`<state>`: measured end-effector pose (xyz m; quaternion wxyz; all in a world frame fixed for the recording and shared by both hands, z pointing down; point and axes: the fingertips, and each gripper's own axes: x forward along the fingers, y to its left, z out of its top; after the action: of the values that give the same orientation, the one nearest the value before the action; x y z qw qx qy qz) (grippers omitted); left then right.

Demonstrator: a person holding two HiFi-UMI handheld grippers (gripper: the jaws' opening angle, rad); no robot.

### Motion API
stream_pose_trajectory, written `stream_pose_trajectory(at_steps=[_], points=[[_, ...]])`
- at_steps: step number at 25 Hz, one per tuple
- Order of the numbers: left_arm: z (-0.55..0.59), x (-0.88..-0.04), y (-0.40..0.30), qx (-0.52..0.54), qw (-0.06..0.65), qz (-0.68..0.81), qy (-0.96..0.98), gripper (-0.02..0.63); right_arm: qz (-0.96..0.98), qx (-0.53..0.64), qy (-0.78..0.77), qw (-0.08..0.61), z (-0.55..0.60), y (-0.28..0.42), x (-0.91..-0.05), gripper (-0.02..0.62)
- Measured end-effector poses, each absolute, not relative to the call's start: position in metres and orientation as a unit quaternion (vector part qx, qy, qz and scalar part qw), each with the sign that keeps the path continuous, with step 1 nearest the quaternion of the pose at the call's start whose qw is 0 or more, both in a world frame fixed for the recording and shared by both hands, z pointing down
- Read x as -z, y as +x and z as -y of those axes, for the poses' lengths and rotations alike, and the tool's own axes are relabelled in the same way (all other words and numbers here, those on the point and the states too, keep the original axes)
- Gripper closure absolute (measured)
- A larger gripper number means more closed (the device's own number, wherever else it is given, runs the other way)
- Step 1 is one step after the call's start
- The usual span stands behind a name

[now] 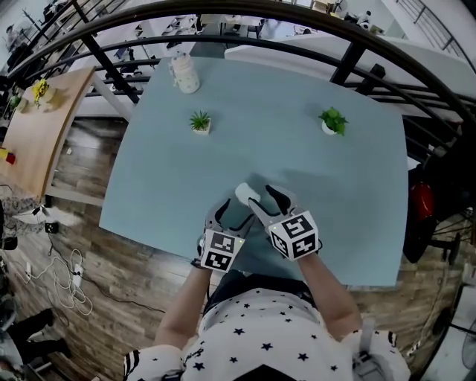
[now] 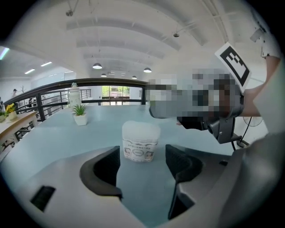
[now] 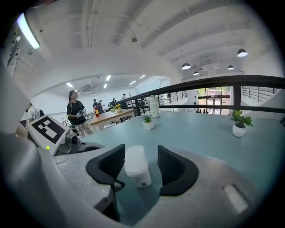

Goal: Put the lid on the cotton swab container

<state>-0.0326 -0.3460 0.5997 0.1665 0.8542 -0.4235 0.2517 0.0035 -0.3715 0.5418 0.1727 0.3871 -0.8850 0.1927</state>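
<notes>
From the head view, a blue-grey table [image 1: 297, 164] stood by a dark railing [image 1: 223, 22] over a wooden floor [image 1: 89, 245], with a wooden bench [image 1: 44, 126] off to the left. On the table were two plants [image 1: 199, 121] [image 1: 333, 120] and one white jug [image 1: 184, 74] at the far edge. The single container [image 1: 248, 193] stood near the front edge, just ahead of the two grippers: the left gripper [image 1: 234, 212] pointed at it from beside, and the right gripper [image 1: 266, 199] reached around it. In the left gripper view, under a white ceiling with round lamps, that gripper's [image 2: 143, 162] jaws stood wide apart and held nothing; the container [image 2: 140, 141] sat upright on the table just beyond them, its frosted lid seemingly on top, with one plant [image 2: 80, 115] and the jug [image 2: 74, 95] far behind. In the right gripper view, the jaws of that gripper [image 3: 141, 156] were spread wide with the container [image 3: 137, 165] between them, nearer the left pad, neither pad pressing on it; both plants [image 3: 147, 121] [image 3: 240, 122] showed behind, and a person [image 3: 75, 113] stood by the bench
</notes>
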Motion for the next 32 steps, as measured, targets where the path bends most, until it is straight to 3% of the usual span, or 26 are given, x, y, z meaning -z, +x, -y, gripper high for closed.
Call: stream_pose_trajectory(at_steps=[2, 4, 7, 10, 17, 32], points=[[0.337, -0.593, -0.039, -0.239, 0.172, 0.436, 0.851, 0.327, 0.883, -0.19, 0.394, 0.169, 0.361, 0.008, -0.538, 0.371], [0.329, -0.586, -0.049, -0.225, 0.175, 0.455, 0.843, 0.419, 0.881, -0.184, 0.402, 0.17, 0.35, 0.011, -0.535, 0.374], [0.315, -0.574, -0.062, -0.199, 0.183, 0.479, 0.835, 0.473, 0.878, -0.175, 0.413, 0.168, 0.331, 0.013, -0.53, 0.394], [0.296, -0.563, -0.07, -0.179, 0.187, 0.49, 0.832, 0.559, 0.875, -0.169, 0.425, 0.161, 0.309, 0.014, -0.522, 0.446], [0.244, -0.535, -0.078, -0.152, 0.171, 0.492, 0.84, 0.597, 0.871, -0.15, 0.444, 0.15, 0.252, 0.013, -0.507, 0.574], [0.122, -0.507, -0.094, -0.132, 0.16, 0.503, 0.839, 0.603, 0.884, -0.128, 0.429, 0.133, 0.123, -0.005, -0.488, 0.588]])
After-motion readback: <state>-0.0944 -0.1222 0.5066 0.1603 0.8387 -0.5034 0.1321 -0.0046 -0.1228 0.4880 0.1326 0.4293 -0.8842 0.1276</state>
